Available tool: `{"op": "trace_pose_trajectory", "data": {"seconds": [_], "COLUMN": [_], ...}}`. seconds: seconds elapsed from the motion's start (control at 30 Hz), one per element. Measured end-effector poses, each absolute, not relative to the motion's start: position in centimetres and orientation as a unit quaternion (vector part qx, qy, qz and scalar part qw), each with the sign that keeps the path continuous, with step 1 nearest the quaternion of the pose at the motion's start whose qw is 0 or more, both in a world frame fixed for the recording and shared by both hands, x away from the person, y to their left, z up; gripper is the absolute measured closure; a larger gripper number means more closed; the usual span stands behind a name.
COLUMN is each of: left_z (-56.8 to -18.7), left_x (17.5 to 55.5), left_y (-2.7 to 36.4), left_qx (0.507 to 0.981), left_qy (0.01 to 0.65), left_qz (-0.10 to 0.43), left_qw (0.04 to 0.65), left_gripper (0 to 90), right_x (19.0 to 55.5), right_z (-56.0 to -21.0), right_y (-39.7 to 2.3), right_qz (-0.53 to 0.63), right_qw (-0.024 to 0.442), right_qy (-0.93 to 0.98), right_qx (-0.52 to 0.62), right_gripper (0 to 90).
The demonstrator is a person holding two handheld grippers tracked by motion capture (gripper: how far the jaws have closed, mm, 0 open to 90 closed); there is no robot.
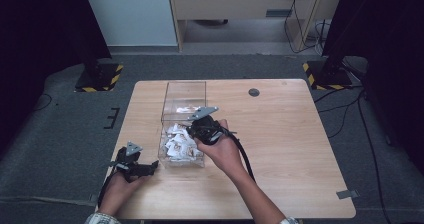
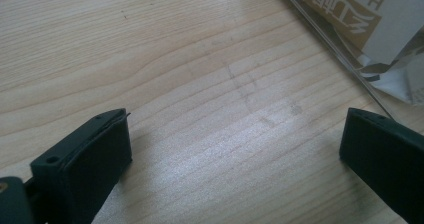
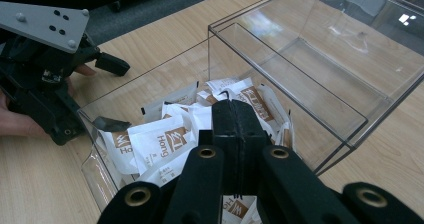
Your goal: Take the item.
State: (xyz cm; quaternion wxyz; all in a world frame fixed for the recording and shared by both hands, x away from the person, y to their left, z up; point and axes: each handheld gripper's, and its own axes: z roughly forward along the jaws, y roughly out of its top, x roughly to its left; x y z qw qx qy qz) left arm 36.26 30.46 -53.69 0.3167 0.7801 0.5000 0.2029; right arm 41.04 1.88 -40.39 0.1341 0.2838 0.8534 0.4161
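Resting low on the wooden table (image 1: 290, 149), the left gripper (image 1: 150, 168) has jaws spread wide, empty. Farther in, the right gripper (image 3: 235, 106), jaws pressed together, hangs over white sachets (image 3: 160, 139) inside the clear box (image 1: 185, 91).

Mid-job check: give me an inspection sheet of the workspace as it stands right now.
Surface: light wooden table, small dark round disc near far edge.
Job's things: clear plastic two-compartment box; white-and-brown paper sachets piled in near compartment, far compartment nearly bare.
Clutter: nothing seen.
Grippers: left gripper open, resting on table beside box; right gripper shut, over sachets.
Cables: black cable trailing from right gripper.
Surroundings: grey carpet, black stands with yellow-striped bases.
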Motion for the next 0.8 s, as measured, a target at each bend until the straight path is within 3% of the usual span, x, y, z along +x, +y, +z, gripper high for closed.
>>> {"op": "trace_pose_trajectory", "data": {"seconds": [0.8], "left_z": [-53.7], "left_x": [36.3], "left_y": [30.5], "left_qx": [0.780], "left_qy": [0.500], "left_qz": [0.203], "left_qw": [0.317], "left_gripper": [0.0], "right_x": [40.4], "right_z": [-39.0], "right_y": [1.1], "right_qz": [0.434], "right_qw": [0.140], "right_qy": [0.845], "right_qx": [0.278], "right_gripper": [90.0]}}
